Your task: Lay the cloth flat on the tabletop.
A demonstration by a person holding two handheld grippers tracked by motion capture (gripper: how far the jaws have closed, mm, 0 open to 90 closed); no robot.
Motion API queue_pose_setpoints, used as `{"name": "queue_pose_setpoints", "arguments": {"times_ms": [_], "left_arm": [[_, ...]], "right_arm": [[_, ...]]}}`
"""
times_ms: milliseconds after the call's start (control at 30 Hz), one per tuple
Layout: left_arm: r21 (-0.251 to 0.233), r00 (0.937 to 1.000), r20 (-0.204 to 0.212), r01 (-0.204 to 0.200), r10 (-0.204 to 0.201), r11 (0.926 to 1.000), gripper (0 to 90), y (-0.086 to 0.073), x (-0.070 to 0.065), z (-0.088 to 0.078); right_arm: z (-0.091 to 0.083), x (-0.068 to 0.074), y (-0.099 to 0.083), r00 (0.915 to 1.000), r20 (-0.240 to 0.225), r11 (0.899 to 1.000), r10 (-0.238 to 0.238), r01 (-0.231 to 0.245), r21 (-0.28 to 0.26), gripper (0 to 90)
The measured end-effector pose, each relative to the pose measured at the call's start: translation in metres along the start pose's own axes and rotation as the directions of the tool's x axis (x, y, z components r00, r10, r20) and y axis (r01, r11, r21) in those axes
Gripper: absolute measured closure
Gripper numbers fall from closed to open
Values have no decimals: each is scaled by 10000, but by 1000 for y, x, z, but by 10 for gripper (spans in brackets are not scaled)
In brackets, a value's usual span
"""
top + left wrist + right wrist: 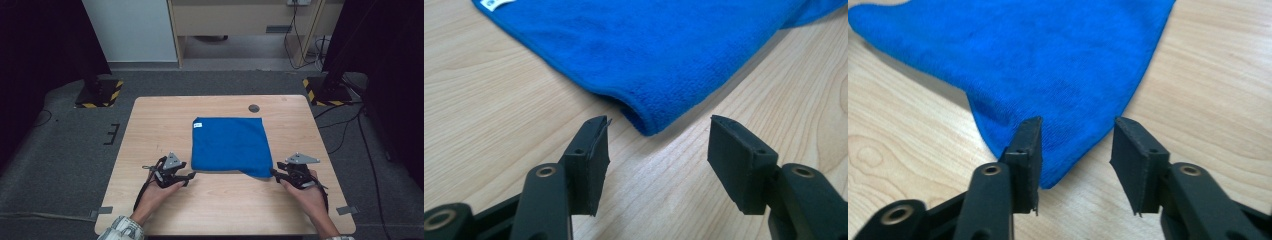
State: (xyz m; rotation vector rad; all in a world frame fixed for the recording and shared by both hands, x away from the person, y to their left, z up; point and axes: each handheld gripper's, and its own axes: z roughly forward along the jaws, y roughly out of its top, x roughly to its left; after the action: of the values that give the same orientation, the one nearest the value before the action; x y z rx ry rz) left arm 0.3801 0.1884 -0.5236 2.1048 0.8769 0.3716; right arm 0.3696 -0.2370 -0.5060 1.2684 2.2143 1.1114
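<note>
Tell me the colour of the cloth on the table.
The cloth is solid bright blue, with a small white label at one corner; the high view shows it best.

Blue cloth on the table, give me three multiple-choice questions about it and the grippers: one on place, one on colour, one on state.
1. Where does the white label sit on the blue cloth?
A. far left corner
B. near right corner
C. centre

2. What colour are the pads of the left gripper?
A. orange
B. black
C. white

3. How does the right gripper stand to the cloth's corner?
A. far away
B. shut tight on it
C. open, corner between its jaws

Key: 1 A, the high view shows the label at the far left corner. 2 B, both pads are black. 3 C, a gap shows between the pads and the corner lies in it.
</note>
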Motion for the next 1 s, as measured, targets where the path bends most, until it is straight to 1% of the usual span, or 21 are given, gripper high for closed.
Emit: {"name": "queue_pose_setpoints", "arguments": {"times_ms": [67,133,200,233,333,400,433,567,600,667,700,800,867,1000], "left_arm": [[68,10000,45,-46,46,10000,396,0,-1,3],[100,9999,138,-44,42,9999,383,0,-2,5],[136,9999,130,-70,68,9999,382,0,-2,6],[137,9999,133,-62,60,9999,383,1,-3,7],[83,9999,93,-60,59,9999,383,3,-3,10],[106,9999,67,-88,87,9999,385,4,-4,11],[142,9999,29,-143,143,9998,385,4,-4,12],[203,9998,8,-199,199,9996,384,4,-4,15],[173,9998,8,-195,195,9997,383,4,-4,16],[162,9997,13,-231,231,9996,384,5,-5,17],[144,9997,14,-231,231,9996,385,5,-5,18],[49,9999,120,-101,100,9999,412,5,-4,18],[74,10000,96,-10,9,10000,434,6,-2,19],[15,9999,119,14,-15,10000,461,11,-1,20]], "right_arm": [[1,2,-1,10000,-86,10000,41,-40,86,502],[3,4,-3,9999,-152,9998,-53,56,192,466],[3,6,-4,9998,-160,9995,-129,133,293,436],[3,6,-5,9998,-200,9994,-80,87,341,423],[3,7,-7,9997,-246,9990,-35,46,443,401],[5,7,-7,9997,-246,9990,-30,41,445,387],[5,8,-7,9996,-278,9986,3,12,530,376],[10,12,-8,9996,-213,9971,-208,223,733,326],[11,13,-8,9996,-217,9969,-183,199,761,321],[12,15,-8,9993,-233,9964,-281,298,794,334],[13,16,-8,9992,-241,9959,-334,353,831,354],[14,17,-8,9986,-157,9944,-498,511,923,415],[14,16,-9,9980,-86,9938,-631,636,908,453],[17,16,-9,9974,-81,9923,-714,718,1006,463]]}}
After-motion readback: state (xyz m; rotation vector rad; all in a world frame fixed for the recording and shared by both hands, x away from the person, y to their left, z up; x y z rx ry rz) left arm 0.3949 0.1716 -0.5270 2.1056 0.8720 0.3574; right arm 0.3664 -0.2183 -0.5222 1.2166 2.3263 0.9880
